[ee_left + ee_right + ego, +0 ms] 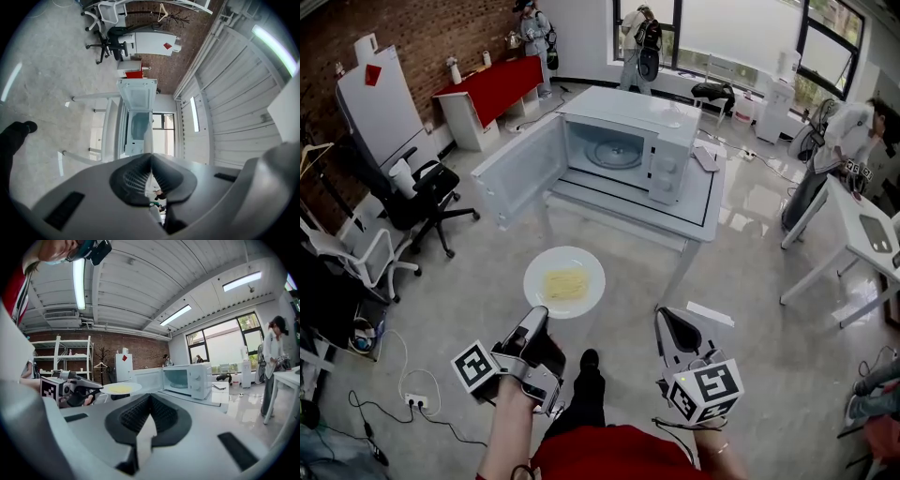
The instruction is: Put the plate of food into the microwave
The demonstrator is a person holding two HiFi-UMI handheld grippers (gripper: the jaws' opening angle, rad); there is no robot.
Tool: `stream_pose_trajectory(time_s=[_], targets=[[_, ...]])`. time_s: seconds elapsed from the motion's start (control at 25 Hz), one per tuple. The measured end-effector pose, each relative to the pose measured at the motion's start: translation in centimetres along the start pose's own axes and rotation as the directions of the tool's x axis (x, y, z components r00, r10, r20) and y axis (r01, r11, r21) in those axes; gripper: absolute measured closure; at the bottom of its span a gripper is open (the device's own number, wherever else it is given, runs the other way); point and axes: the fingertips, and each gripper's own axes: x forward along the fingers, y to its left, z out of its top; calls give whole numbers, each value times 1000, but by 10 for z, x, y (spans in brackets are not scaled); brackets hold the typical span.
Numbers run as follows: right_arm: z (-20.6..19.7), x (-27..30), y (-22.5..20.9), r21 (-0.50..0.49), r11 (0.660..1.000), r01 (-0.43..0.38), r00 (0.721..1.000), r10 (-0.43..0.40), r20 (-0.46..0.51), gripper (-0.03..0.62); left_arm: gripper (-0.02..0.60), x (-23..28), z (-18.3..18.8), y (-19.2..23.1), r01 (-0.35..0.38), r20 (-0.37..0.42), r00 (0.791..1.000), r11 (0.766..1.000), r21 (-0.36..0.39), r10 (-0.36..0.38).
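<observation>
The plate (pixel 564 281) is white and round, with pale yellow food (pixel 566 282) spread flat in its middle. It hangs level in the air above the grey floor (pixel 459 309), just short of the near edge of the white table (pixel 703 202) and not touching it. My left gripper (pixel 534 319) has it by the near rim: its jaws are closed on that thin edge, and from the right gripper view I see the plate (pixel 122 388) sticking out flat beyond that gripper's tips. In the left gripper view the ribbed pads (pixel 136 176) press together with only a white sliver between them. My right gripper (pixel 664 319) is beside and apart from the plate, to its right. Its jaws are brought together with nothing between them, as the right gripper view shows plainly. The microwave (pixel 670 141) stands on the table toward its left edge, well beyond the plate. Its door (pixel 520 169) is swung fully open to the left, past that edge. Inside, the glass turntable (pixel 614 152) lies bare, and the control knobs (pixel 666 169) sit on the right of the front. A black office chair (pixel 427 192) stands on the floor to the left, and a red-covered table (pixel 492 89) is by the brick wall.
</observation>
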Motion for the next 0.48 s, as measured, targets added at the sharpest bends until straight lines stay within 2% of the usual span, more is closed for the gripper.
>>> stream_pose_trajectory(time_s=[0.48], targets=[[39,150,-42,17,999,45,999,-45,-2,582,565,138,82,-1,-5,-96,995,1000,-21,3]])
